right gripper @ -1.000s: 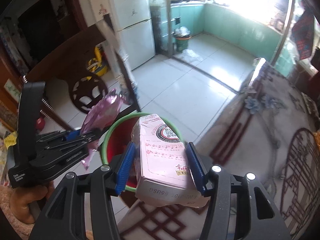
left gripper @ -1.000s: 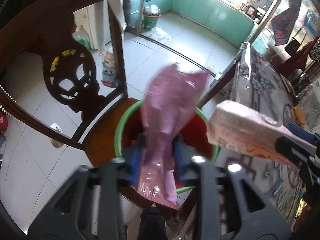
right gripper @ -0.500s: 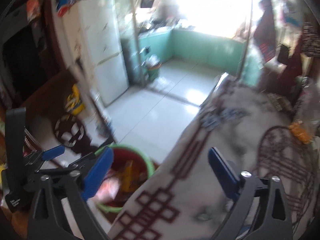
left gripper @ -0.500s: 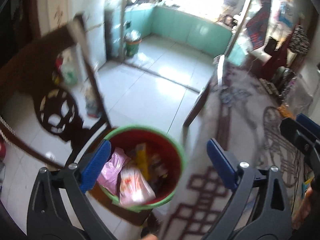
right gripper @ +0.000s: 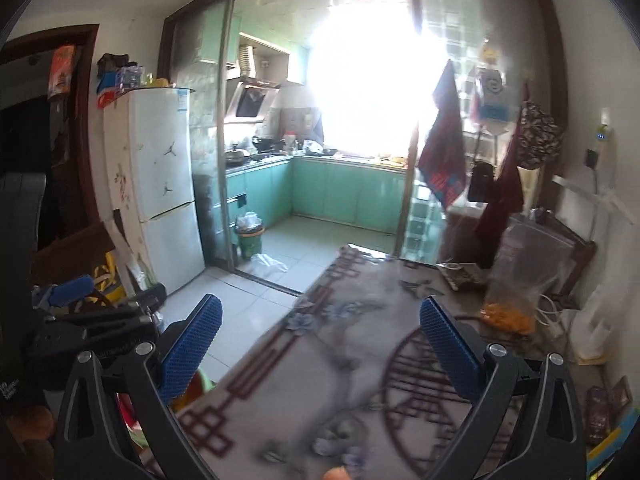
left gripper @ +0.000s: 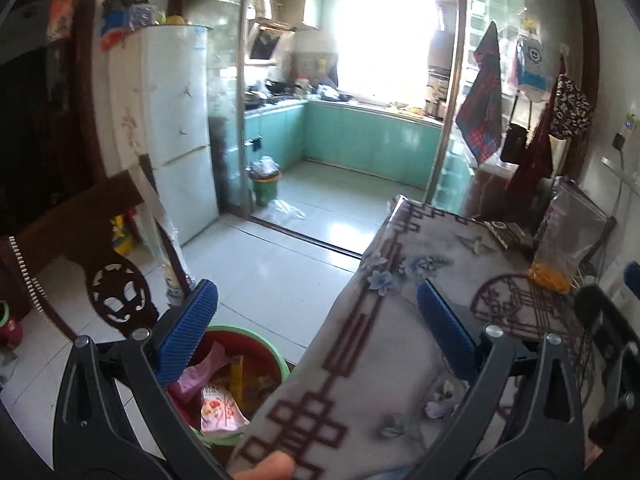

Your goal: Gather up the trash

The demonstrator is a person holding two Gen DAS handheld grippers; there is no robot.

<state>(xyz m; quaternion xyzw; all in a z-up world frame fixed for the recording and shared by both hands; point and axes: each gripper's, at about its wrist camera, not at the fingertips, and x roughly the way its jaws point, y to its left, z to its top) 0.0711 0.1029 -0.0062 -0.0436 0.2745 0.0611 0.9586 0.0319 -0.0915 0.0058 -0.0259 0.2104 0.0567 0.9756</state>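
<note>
A table (left gripper: pixel 360 380) under a grey cloth with dark red patterns runs toward a kitchen with green cabinets (left gripper: pixel 360 140); a white fridge (left gripper: pixel 176 120) stands left of the doorway. The red bucket (left gripper: pixel 264 350) of trash sits below the table's left edge. The left gripper (left gripper: pixel 316 328) and right gripper (right gripper: pixel 320 332) are spread wide and empty. The bucket lies under the left gripper's left finger.

Ahead of the tongs: pale tiled floor (left gripper: pixel 256 264), teal kitchen cabinets (left gripper: pixel 372 140), a glaring bright window (right gripper: pixel 360 80). Left: tall white fridge (right gripper: pixel 160 184), dark carved wooden chair (left gripper: pixel 104 240). Below right: grey patterned tablecloth-covered table (left gripper: pixel 400 360).
</note>
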